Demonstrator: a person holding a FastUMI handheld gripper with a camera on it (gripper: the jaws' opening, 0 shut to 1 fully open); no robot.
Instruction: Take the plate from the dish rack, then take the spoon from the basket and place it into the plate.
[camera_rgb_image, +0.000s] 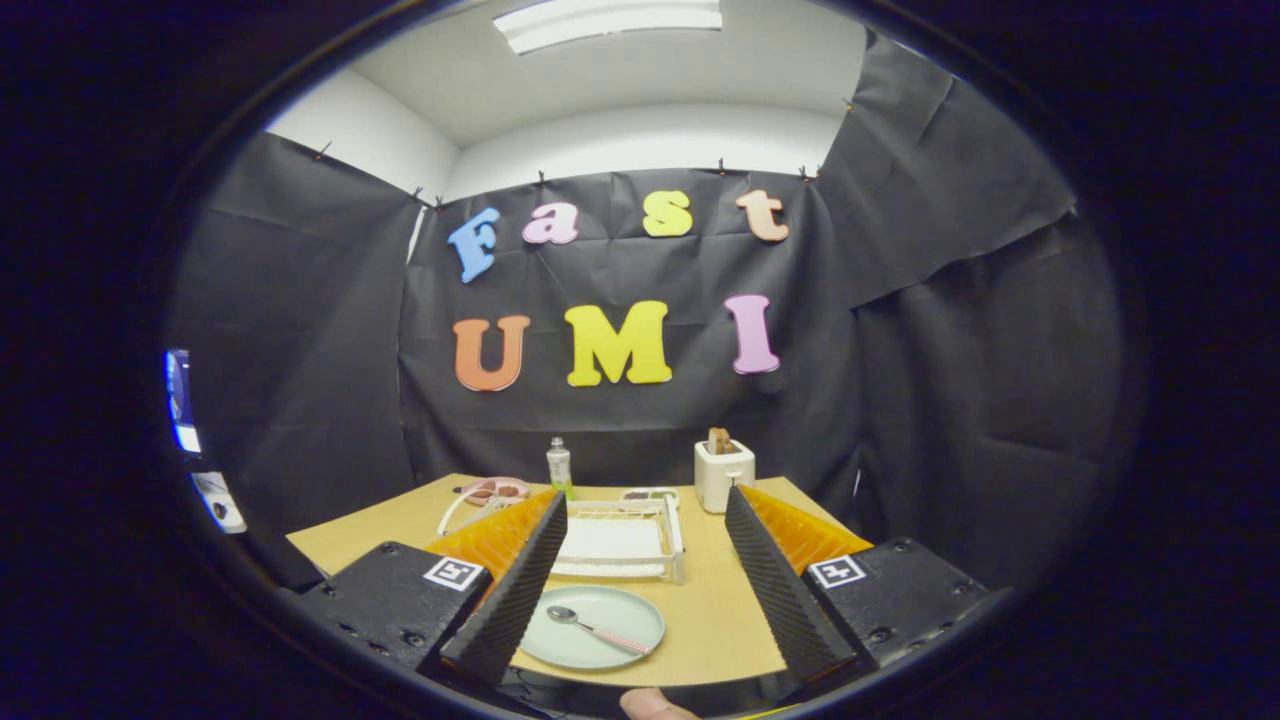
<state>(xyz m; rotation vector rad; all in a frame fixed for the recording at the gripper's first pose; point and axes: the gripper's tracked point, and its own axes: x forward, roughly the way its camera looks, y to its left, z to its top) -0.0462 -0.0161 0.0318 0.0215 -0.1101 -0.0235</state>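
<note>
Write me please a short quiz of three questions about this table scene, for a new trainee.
1. True or false: the spoon lies in the plate.
2. What are the fingers of the gripper doing? A) shut on the spoon B) open, holding nothing C) shut on the plate
3. Which thing stands on the table beyond the right finger, with toast in its slot?

Key
1. True. The spoon rests in the plate, between the fingers and in front of the dish rack.
2. B. The fingers stand wide apart, touching neither the plate nor the spoon.
3. The toaster.
</note>
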